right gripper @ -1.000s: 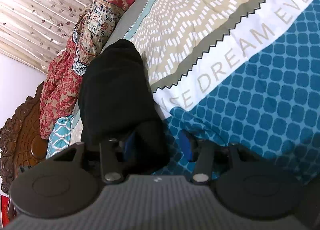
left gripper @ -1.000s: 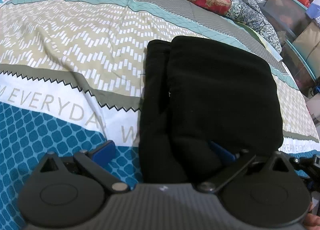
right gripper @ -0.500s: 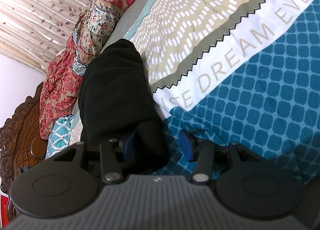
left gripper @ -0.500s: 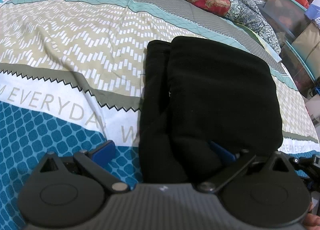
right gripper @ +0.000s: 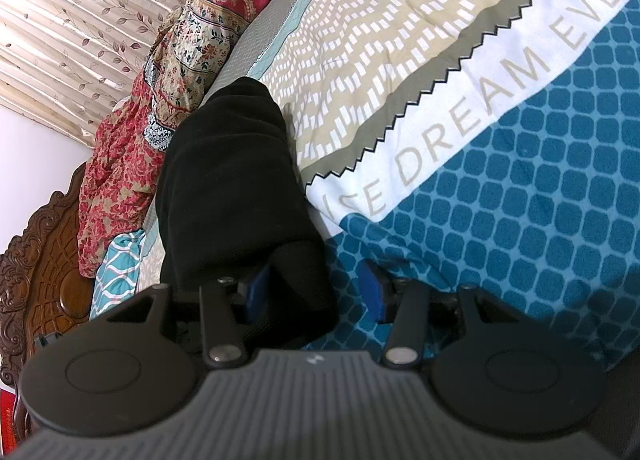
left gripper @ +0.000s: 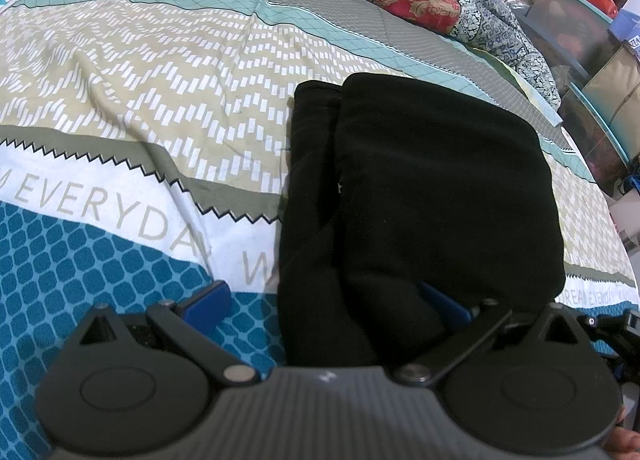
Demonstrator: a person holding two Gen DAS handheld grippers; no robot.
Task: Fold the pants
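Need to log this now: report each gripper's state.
Left gripper: open, jaws wide, near edge of the folded black pants between them, not pinched.
Right gripper: open, a fold of the pants between, unclamped.

we see the black pants [left gripper: 432,188] ahead of the left gripper [left gripper: 324,302], soft, matt fleecy cloth. under them the bedsheet [left gripper: 160,100], smooth printed cotton. left of the right gripper [right gripper: 316,290], a glossy carved wooden headboard [right gripper: 44,272].

Black pants [left gripper: 432,188], teal honeycomb-and-beige chevron bedsheet [left gripper: 120,108], red floral quilt [right gripper: 120,164].
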